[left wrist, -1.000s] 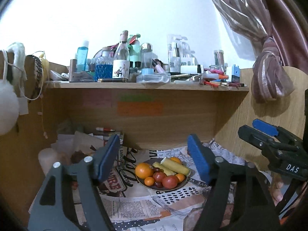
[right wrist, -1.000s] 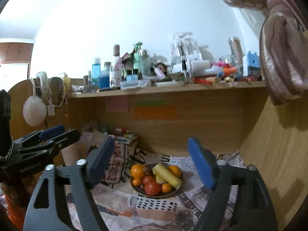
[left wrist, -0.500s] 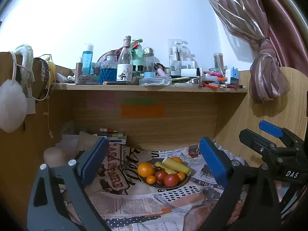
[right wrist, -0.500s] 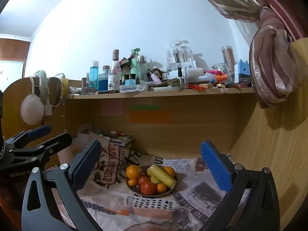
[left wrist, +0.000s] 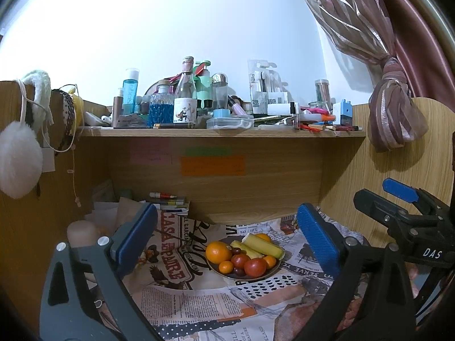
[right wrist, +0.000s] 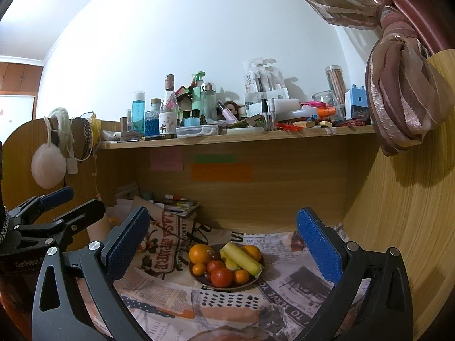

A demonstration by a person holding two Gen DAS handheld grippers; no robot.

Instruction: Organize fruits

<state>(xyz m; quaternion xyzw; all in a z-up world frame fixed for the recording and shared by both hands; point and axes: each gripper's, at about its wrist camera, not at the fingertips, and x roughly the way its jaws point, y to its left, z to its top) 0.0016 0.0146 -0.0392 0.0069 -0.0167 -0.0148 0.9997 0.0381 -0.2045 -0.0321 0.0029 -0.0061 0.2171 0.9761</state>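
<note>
Both grippers are wide open right now and neither one is holding or touching anything. The left gripper (left wrist: 227,236) has its 2 blue pads spread far apart, hanging above the newspaper (left wrist: 199,298) with the plate (left wrist: 244,278) showing in the gap between them. Same deal with the right gripper (right wrist: 223,237): pads well apart, nothing between them but air, plate visible beyond. In the left view you can also see the right gripper off at the right edge, and the left one shows at the left edge of the right view.

The fruit is all piled on that 1 dark round plate, which sits on the newspaper-covered desk under the shelf (left wrist: 221,133). In the left view: a big orange (left wrist: 218,252) on the left side of the plate, a small orange one (left wrist: 226,267) just in front of it, 2 red tomatoes (left wrist: 255,267) touching each other near the front, and another small orange (left wrist: 269,261) to their right. The long yellowish fruit (left wrist: 263,245), banana I think, lies across the back of the plate, long axis running diagonally from back-left to front-right, its cut end pointing right. A second one sits just beside it. There are a few small dark fruits tucked in between, too small to tell what they are.

The shelf above is crammed with bottles (left wrist: 185,96) and jars, and a curtain (left wrist: 395,113) is knotted at the right.
</note>
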